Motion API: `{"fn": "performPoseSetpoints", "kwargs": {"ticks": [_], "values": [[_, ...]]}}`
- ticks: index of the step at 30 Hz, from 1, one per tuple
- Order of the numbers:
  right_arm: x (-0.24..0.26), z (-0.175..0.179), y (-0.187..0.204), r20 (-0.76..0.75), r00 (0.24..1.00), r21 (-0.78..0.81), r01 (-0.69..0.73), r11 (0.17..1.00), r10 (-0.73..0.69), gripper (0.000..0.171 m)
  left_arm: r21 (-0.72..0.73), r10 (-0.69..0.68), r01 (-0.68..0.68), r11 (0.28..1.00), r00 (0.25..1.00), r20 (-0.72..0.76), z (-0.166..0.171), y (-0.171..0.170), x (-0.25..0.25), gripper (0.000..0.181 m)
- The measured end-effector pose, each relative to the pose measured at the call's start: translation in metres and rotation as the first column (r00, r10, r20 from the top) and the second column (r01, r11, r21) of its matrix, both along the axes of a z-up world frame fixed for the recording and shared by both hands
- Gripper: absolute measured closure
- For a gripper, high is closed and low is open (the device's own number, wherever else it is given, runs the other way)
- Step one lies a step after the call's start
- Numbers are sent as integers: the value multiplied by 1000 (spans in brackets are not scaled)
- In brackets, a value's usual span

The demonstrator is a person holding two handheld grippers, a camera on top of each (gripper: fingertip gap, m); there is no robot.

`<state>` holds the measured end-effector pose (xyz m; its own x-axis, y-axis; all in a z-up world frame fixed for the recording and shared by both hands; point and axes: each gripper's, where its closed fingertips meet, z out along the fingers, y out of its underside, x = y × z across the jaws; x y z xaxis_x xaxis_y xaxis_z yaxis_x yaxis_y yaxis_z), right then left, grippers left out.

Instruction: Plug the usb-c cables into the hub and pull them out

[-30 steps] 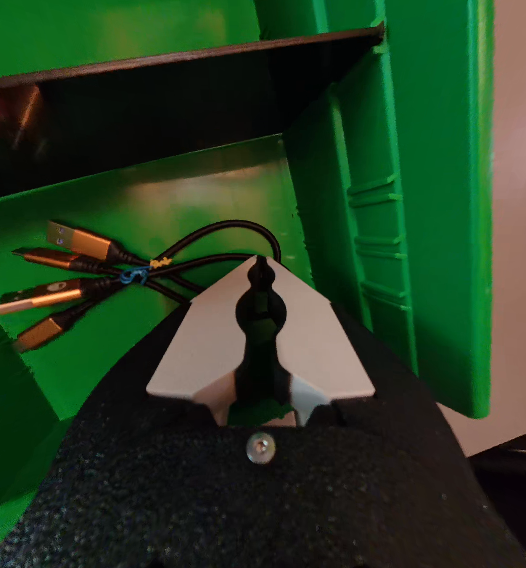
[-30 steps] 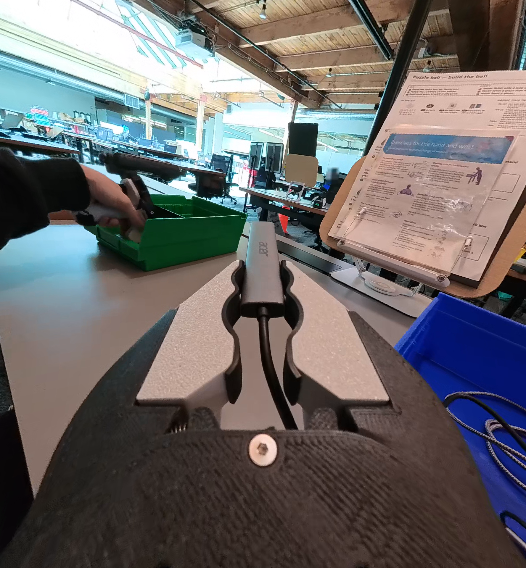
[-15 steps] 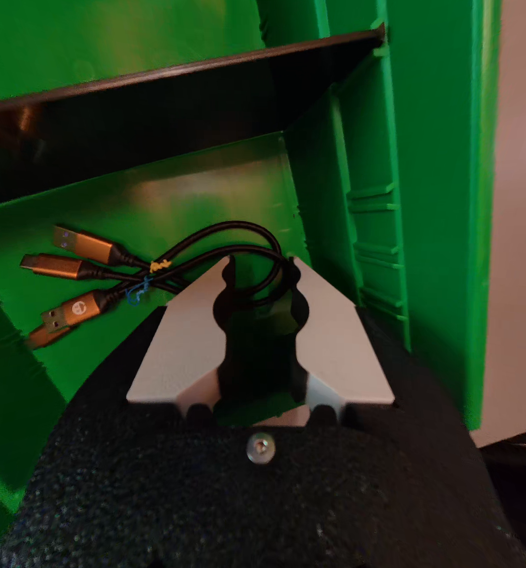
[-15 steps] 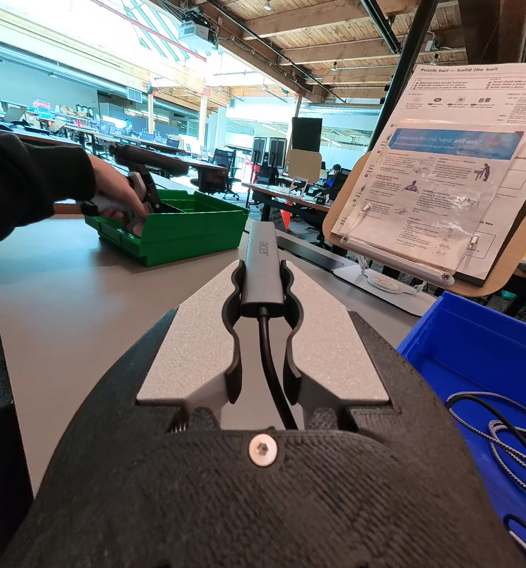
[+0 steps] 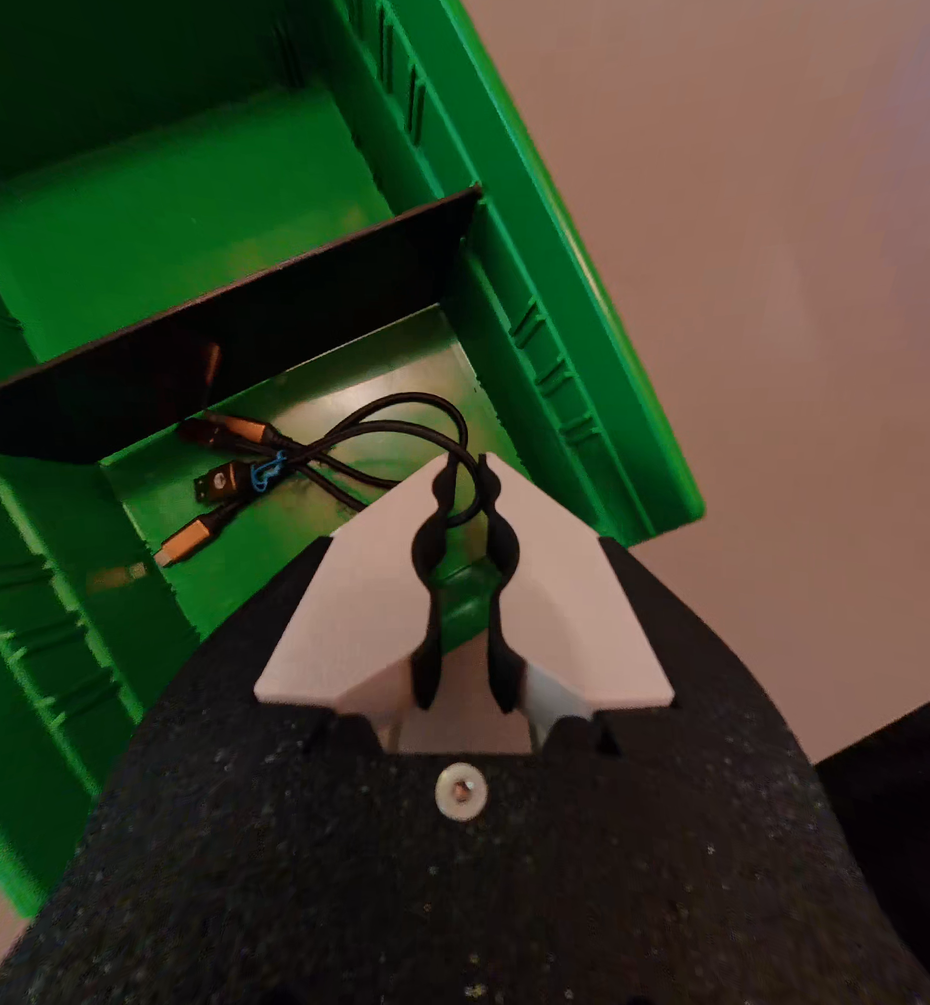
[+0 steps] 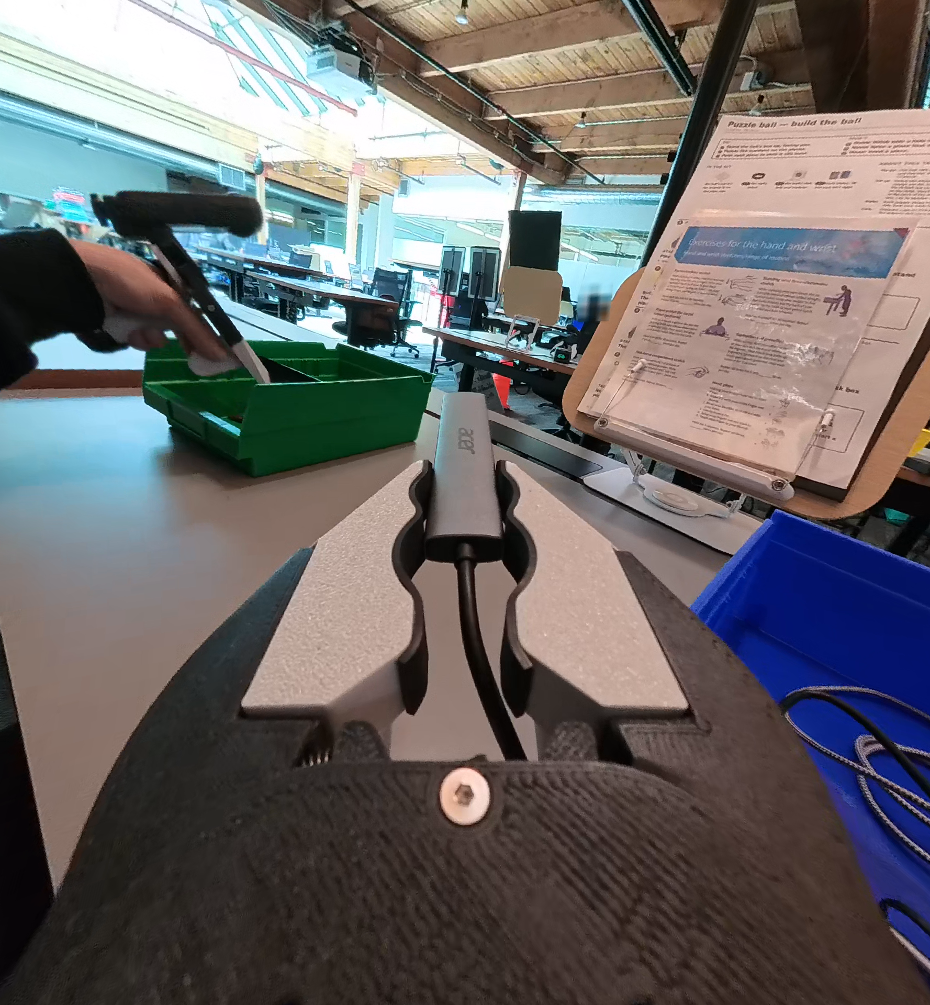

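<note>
Evidently the fetching step: the left gripper (image 5: 465, 462), jaws slightly apart around a loop of the black cables (image 5: 397, 429) in the green bin (image 5: 571, 348), must close and lift. The right gripper (image 6: 463, 473) is clamped on the grey hub (image 6: 462, 473), which points forward over the table (image 6: 125, 522).

Green bin (image 5: 560, 304), black cables (image 5: 397, 429) with copper plugs (image 5: 190, 541), grey hub (image 6: 465, 478), blue bin (image 6: 832, 614)
</note>
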<state>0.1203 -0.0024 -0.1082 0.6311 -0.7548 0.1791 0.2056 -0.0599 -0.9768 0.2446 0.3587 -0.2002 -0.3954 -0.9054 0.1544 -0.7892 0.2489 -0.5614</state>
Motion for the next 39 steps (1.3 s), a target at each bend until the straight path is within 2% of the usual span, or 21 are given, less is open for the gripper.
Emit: {"fn": "performPoseSetpoints", "kwargs": {"ticks": [1,3,5,8,11,14,15,17,18,19,21,22,24,26,28,32,35,39], "values": [[0,0,1,1,1000,0,-1,1000,1,150,-2,-17,17,1000,1000,-8,2,1,-3,176],[-2,1,2,6,1000,-7,-2,1000,2,150,21,-55,55,998,998,13,9,2,-8,178],[-4,3,2,17,1000,-11,3,1000,-2,149,82,-104,96,992,989,103,28,1,-12,180],[-4,10,-2,26,1000,10,7,1000,-7,149,84,-299,287,954,904,306,81,-40,-31,180],[-2,16,-8,34,999,33,20,999,-21,149,114,-481,504,856,694,536,142,-101,-64,181],[-3,21,-16,34,999,66,26,997,-29,149,235,-628,662,712,449,636,162,-154,-103,181],[-3,22,-18,32,999,74,27,997,-29,149,277,-654,666,693,418,630,157,-164,-108,181],[-3,22,-23,31,999,76,37,996,-40,150,349,-686,627,697,441,578,138,-170,-104,181],[-3,22,-25,33,998,72,44,996,-46,150,332,-694,656,678,421,584,131,-178,-107,181],[-2,21,-27,33,998,69,52,996,-55,149,274,-685,687,673,439,582,122,-186,-109,181],[1,18,-30,23,998,72,63,995,-65,149,242,-645,630,738,552,528,88,-188,-89,181],[2,16,-30,16,998,72,61,996,-63,149,242,-629,608,756,575,523,72,-190,-83,181],[1,15,-29,15,998,61,59,996,-60,149,214,-677,685,697,529,512,49,-199,-100,181],[-1,14,-29,24,998,37,54,998,-55,149,219,-728,744,631,471,498,34,-198,-123,170],[-1,16,-30,26,998,37,52,998,-53,149,200,-809,815,543,445,384,11,-188,-151,159],[0,18,-31,19,999,65,41,997,-42,149,188,-893,874,448,429,136,-35,-162,-191,143],[1,15,-28,15,999,52,35,998,-36,149,299,-898,856,422,440,6,-63,-149,-188,145],[-1,14,-23,14,1000,46,26,999,-26,149,215,-894,873,437,448,-2,-68,-170,-184,159]]}}
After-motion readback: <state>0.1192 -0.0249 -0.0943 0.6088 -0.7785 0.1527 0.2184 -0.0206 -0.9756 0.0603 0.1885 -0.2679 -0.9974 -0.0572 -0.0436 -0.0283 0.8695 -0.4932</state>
